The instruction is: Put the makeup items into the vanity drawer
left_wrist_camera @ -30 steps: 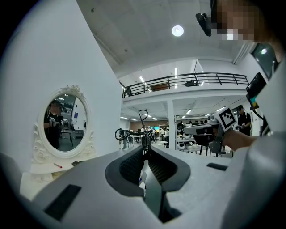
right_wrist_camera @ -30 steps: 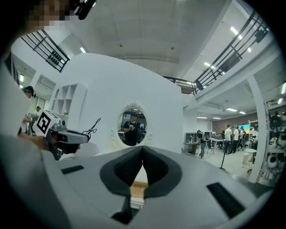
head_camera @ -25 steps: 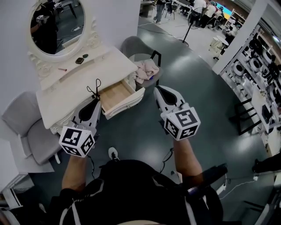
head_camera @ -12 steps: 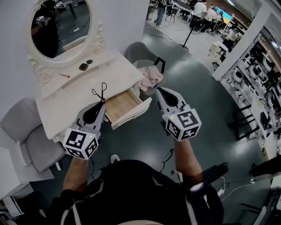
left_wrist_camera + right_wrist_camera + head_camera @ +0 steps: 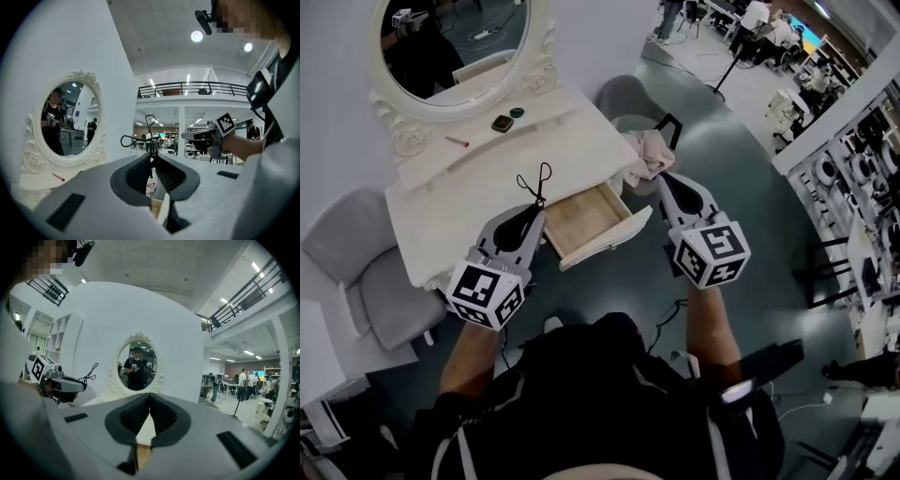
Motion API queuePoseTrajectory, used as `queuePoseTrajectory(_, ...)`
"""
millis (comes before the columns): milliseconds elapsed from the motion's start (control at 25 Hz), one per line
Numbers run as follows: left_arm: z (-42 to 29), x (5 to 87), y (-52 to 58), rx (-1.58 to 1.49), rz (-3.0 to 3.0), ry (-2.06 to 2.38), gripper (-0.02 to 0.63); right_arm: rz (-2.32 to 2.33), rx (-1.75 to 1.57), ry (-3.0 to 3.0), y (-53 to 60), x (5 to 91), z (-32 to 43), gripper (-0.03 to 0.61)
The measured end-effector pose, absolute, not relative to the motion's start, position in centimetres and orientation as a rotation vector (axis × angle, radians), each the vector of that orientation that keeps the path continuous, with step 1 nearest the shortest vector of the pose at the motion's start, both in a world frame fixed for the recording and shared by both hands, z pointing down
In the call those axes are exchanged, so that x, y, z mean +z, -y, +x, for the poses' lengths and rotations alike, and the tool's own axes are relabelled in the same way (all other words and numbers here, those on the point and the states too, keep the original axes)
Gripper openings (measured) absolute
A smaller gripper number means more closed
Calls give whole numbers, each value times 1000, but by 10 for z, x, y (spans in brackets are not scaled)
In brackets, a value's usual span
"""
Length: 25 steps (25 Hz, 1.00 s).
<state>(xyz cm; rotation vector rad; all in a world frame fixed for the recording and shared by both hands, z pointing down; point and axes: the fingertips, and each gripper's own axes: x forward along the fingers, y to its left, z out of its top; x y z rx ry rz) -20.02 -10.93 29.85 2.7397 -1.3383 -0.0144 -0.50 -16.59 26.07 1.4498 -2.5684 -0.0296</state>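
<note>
Black eyelash curler (image 5: 538,182) juts from the left gripper (image 5: 535,208), which is clenched on it. The open drawer (image 5: 581,217) lies just right of it. The right gripper (image 5: 662,178) is clenched on nothing.

White vanity (image 5: 478,199) — dark compact (image 5: 502,123), red stick (image 5: 457,142)

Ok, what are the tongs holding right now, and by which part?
Left tongs pinch a black eyelash curler by its head end, finger loops sticking out. Right tongs hold nothing.
</note>
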Motion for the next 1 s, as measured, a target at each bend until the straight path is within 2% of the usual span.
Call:
queuePoseTrajectory(640,-128,406,206,326,2607,1346,34,1078,40,2686,297,344,-6,5)
queuePoseTrajectory(1000,-82,502,260,612,2488,1316,34,836,215,2653,362,446,9,5)
